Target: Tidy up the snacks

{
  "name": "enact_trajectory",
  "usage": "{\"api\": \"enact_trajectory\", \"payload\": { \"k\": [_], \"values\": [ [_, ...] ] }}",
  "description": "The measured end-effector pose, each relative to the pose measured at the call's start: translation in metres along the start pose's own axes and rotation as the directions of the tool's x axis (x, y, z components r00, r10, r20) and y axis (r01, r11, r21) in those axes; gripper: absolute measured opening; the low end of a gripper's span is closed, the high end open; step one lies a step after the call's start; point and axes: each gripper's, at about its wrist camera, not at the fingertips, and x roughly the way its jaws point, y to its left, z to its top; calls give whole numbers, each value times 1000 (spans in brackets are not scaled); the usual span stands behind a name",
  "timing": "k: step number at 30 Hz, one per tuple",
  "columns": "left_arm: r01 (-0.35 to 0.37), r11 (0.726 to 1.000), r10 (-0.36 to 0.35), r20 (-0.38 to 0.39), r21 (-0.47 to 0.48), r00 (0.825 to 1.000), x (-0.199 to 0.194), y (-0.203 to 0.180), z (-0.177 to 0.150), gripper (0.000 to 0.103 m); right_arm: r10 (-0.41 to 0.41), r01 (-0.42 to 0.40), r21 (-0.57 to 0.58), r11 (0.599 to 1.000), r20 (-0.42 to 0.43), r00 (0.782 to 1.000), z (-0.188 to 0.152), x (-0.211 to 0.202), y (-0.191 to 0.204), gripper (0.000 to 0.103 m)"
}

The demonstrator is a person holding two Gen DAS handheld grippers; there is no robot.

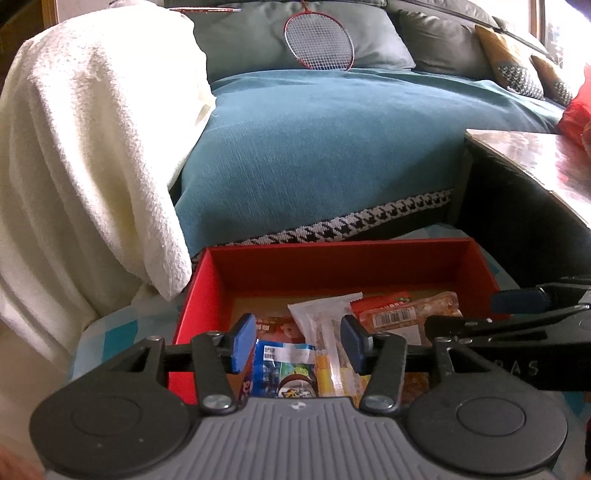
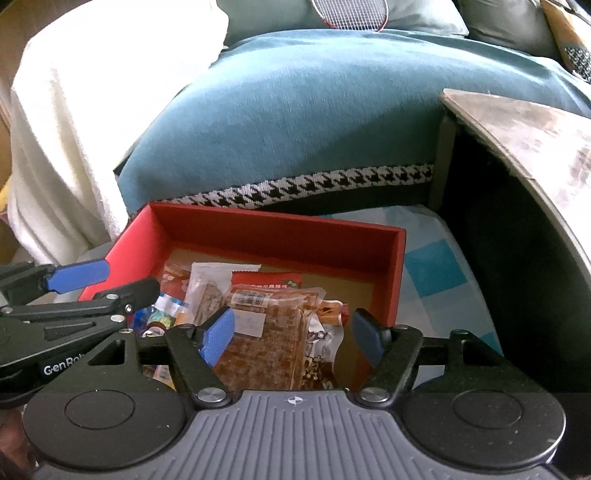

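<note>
Above the red cardboard box point(image 2: 280, 229), both tools point(image 1: 297, 341) point(image 2: 291, 334) apart, empty: settle packets flat toward twelve o'clock.

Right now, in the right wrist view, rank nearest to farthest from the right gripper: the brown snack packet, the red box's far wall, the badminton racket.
1. Brown snack packet, below the right gripper, between its open fingers.
2. Red box's far wall, straight ahead.
3. Badminton racket, on the sofa, top of view.

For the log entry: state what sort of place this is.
Most likely a home living room: a sofa with cushions, a badminton racket propped on it, and a low table beside it.
</note>
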Motion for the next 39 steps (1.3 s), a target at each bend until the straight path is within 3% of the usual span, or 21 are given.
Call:
{"api": "enact_trajectory", "payload": {
  "k": [11,18,22,28,32,36,39],
  "values": [
    [23,1000,-23,-7,7,1000,-17,-4,-15,45,-16,15,17,1000,5,1000,-15,-20,-7,80],
    [76,997,-74,-62,18,995,-30,-12,-43,47,-23,23,35,999,-2,1000,-40,-41,-14,83],
    [134,991,-131,-149,14,980,-27,-22,-66,51,-15,16,34,999,-14,1000,-60,-56,-15,85],
    [163,986,-149,-260,31,954,-4,-43,-89,53,-25,29,62,998,-62,998,-83,-59,-32,86],
    [163,985,-141,-270,59,952,3,-50,-98,70,-38,47,67,997,-125,991,-91,-45,-46,86],
    [161,986,-140,-305,43,942,15,-52,-102,69,-30,42,69,997,-160,987,-93,-27,-52,86],
    [158,983,-126,-277,96,953,11,-57,-105,58,-4,22,92,996,-191,982,-94,-11,-54,86]
  ]
}}
